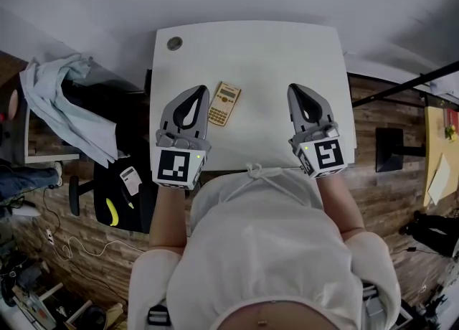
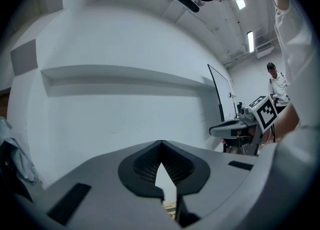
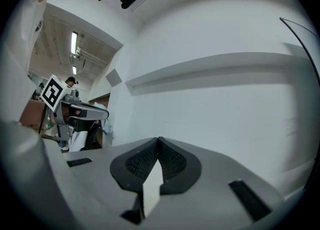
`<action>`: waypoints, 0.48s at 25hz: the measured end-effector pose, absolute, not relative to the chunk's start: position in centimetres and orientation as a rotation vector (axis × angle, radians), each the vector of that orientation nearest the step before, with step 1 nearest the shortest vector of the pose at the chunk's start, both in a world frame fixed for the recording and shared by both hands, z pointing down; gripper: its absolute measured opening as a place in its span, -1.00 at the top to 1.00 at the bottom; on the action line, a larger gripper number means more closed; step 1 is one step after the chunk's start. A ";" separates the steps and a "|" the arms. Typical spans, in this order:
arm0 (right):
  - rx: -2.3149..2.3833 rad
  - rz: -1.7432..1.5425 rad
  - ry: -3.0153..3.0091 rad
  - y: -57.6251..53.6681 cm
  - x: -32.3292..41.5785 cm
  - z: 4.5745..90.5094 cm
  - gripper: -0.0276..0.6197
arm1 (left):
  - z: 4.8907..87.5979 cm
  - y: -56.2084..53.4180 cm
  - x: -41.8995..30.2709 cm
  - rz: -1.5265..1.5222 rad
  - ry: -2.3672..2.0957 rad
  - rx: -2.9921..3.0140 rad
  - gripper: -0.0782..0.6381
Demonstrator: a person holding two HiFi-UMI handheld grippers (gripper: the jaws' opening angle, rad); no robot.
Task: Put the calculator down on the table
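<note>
A tan calculator (image 1: 224, 103) lies flat on the white table (image 1: 265, 56), keys up, apart from both grippers. My left gripper (image 1: 200, 90) hovers just left of it, jaws shut with nothing between them. In the left gripper view the left gripper (image 2: 161, 143) points level at a white wall, its tips meeting. My right gripper (image 1: 294, 89) hangs over the table's right part, also shut and empty. In the right gripper view the right gripper (image 3: 159, 139) has its tips together against the same white wall.
A round cable hole (image 1: 174, 43) sits at the table's far left corner. A pale cloth (image 1: 61, 102) is draped over furniture to the left, with a black chair (image 1: 118, 185) beside it. A person (image 2: 276, 81) stands far off in the room.
</note>
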State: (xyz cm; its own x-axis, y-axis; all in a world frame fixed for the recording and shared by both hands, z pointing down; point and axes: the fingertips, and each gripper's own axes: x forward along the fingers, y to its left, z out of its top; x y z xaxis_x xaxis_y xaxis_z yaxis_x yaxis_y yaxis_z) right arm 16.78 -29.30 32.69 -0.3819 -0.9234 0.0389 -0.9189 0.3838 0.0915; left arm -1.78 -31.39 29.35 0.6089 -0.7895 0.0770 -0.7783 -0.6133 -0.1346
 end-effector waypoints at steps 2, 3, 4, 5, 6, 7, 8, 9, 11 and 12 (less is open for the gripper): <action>1.681 -0.076 -2.548 -29.3 16.7 32.9 0.91 | 29.4 -31.5 -1.7 -0.182 1.332 -2.742 0.73; 1.672 -0.071 -2.554 -29.3 16.6 33.0 0.91 | 29.6 -31.7 -1.7 -0.192 1.336 -2.747 0.73; 1.664 -0.064 -2.560 -29.5 16.6 33.2 0.91 | 29.8 -31.9 -1.7 -0.201 1.340 -2.749 0.73; 1.659 -0.055 -2.567 -29.7 16.5 33.3 0.91 | 29.9 -32.1 -1.6 -0.195 1.343 -2.746 0.73; 1.656 -0.048 -2.571 -29.9 16.5 33.5 0.91 | 30.0 -32.3 -1.5 -0.182 1.346 -2.745 0.73; 1.653 -0.044 -2.574 -30.0 16.5 33.6 0.91 | 30.1 -32.5 -1.4 -0.174 1.350 -2.752 0.73; 1.647 -0.045 -2.575 -30.2 16.4 33.7 0.91 | 30.3 -32.6 -1.3 -0.175 1.351 -2.761 0.73; 1.640 -0.049 -2.574 -30.4 16.3 33.8 0.91 | 30.5 -32.7 -1.2 -0.183 1.349 -2.768 0.73; 1.632 -0.060 -2.569 -30.8 16.2 33.8 0.91 | 31.0 -32.9 -1.1 -0.211 1.346 -2.779 0.73; 1.633 -0.065 -2.566 -31.0 16.2 33.8 0.91 | 31.2 -33.0 -1.0 -0.232 1.348 -2.786 0.73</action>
State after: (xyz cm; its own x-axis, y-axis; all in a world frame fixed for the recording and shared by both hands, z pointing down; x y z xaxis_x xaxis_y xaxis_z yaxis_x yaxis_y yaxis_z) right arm 16.16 -31.04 33.80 -0.4199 -0.9055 0.0608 -0.9013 0.4239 0.0890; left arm -1.05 -33.04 31.22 0.6118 -0.7822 0.1178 -0.7765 -0.6222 -0.0993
